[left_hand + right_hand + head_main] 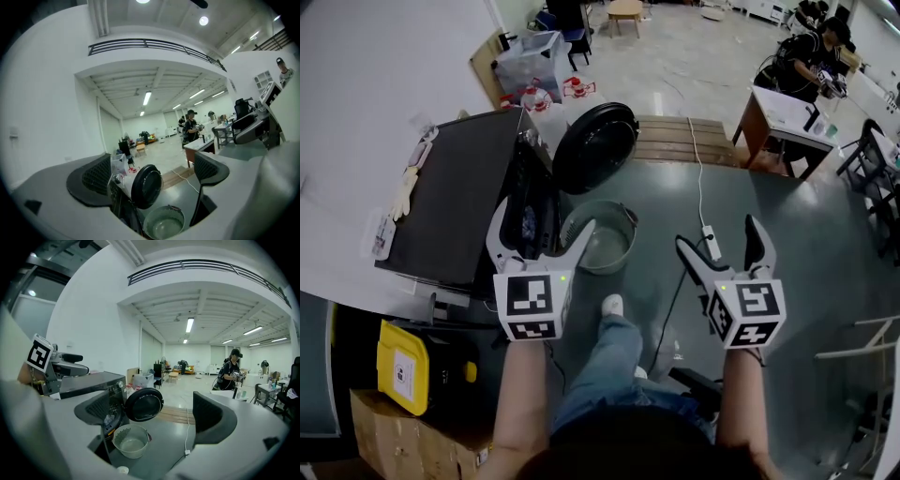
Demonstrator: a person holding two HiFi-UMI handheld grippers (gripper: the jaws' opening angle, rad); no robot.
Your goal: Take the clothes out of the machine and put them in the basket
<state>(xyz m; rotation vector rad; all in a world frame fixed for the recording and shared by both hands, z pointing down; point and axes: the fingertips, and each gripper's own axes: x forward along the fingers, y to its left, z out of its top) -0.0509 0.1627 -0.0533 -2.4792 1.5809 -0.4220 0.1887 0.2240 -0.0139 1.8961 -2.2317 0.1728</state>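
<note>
So: machine [459, 197] door [593, 145] open, clothes [528, 221] inside machine, none out yet. Left tongs [542, 230] wide, empty, before machine opening. Basket [623, 217] on floor [787, 244] just in front of machine, empty. Right tongs [719, 236] wide, empty, well right of machine. Risk: shallow pinch lets garment slip short of basket.

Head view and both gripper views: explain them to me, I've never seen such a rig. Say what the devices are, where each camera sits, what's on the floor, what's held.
A person holds two hand-held tools, the left gripper and the right gripper; the marked cubes belong to them. The head view looks down from the person's head; each gripper view looks along that tool's own jaws. On the floor stand a black front-loading washing machine, its round black door open, and a pale round plastic basket, apparently empty. Both pairs of jaws stand apart, holding nothing.
</note>
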